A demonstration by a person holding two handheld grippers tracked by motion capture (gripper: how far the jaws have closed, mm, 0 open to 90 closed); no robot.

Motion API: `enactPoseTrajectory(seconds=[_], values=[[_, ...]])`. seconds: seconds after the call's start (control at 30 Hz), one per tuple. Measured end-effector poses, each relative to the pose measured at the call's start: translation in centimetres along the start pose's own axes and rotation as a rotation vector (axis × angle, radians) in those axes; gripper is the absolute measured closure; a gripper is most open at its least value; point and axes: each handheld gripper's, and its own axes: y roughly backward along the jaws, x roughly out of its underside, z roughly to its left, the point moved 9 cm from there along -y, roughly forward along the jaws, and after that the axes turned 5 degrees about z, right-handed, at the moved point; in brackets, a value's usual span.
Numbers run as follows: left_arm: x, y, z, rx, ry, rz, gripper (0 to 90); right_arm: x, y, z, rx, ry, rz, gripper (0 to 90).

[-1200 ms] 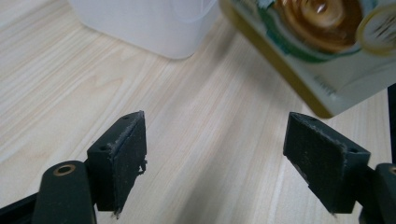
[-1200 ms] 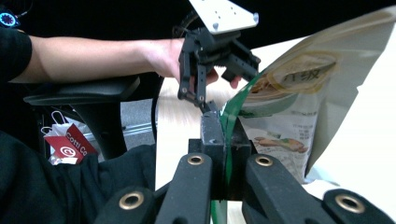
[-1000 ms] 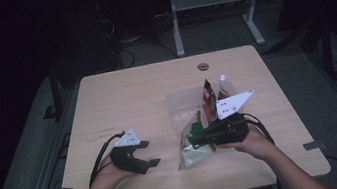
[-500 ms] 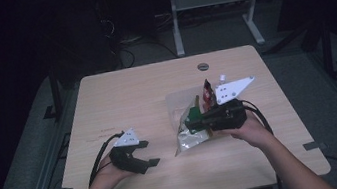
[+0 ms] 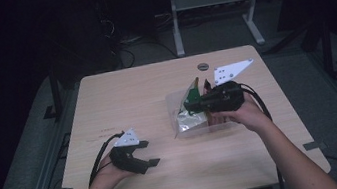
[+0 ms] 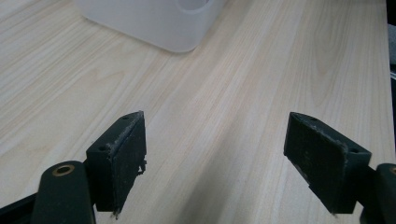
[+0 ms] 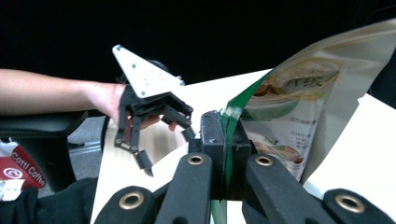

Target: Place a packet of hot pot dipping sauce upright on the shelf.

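Right gripper view: right gripper (image 7: 223,154) pinching green-edged snack pouch (image 7: 299,112) above white bin (image 5: 196,125); lift straight, grip firm; left gripper (image 6: 219,163) spread, idle

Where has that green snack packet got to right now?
The green packet is pinched between the right gripper's fingers, held up over the clear plastic bin on the right half of the table in the high view.

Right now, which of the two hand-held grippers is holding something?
The right hand-held gripper: its jaws are clamped on a green-edged packet, over the white bin. The left hand-held gripper is open, with nothing between its jaws.
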Motion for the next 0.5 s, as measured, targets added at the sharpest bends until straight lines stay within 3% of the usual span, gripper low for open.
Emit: enactPoseTrajectory(seconds=[0.5], values=[[0.2, 0.0, 0.0, 0.001, -0.022, 0.020, 20.7, 0.5, -2.0, -3.6, 0.074, -0.036, 0.059, 89.9]])
